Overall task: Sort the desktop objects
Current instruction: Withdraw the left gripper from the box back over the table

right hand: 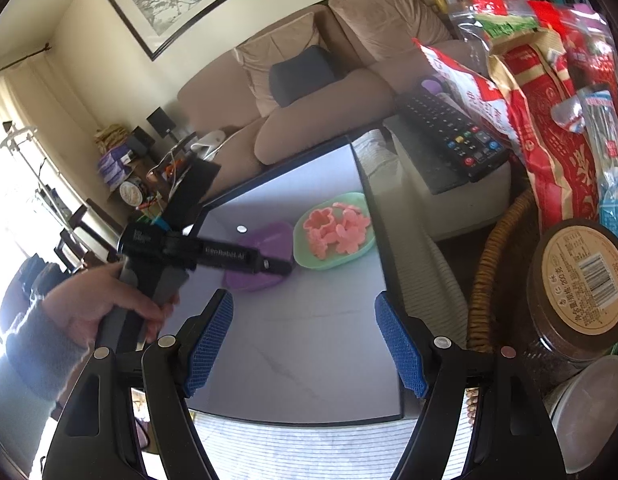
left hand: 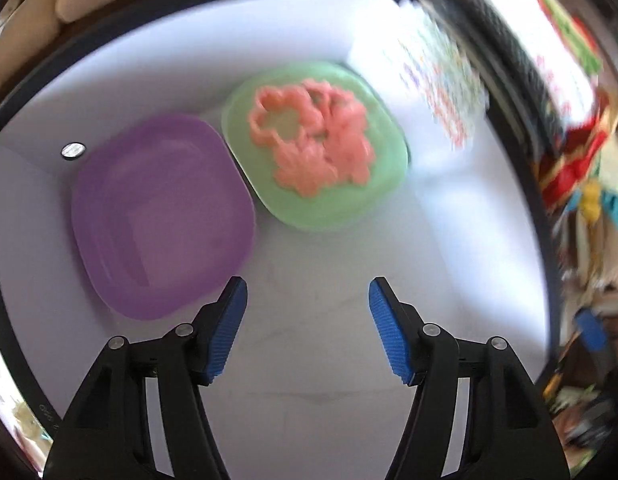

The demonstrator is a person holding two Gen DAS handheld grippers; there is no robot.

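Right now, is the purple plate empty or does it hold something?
Empty. In the left wrist view the purple plate shows only its bare inside; all the pink flower pieces lie on the green plate beside it.

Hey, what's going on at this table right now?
A person is sorting things with two handheld grippers. The pink flower-shaped pieces lie piled on the green plate; the purple plate beside it is empty. The left gripper hangs open above the plates, holding nothing. The right gripper waits open over the table.

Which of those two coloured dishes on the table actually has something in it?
The green dish, the one farther from the left gripper. It holds a pile of pink flower-shaped pieces. The purple dish beside it has nothing inside.
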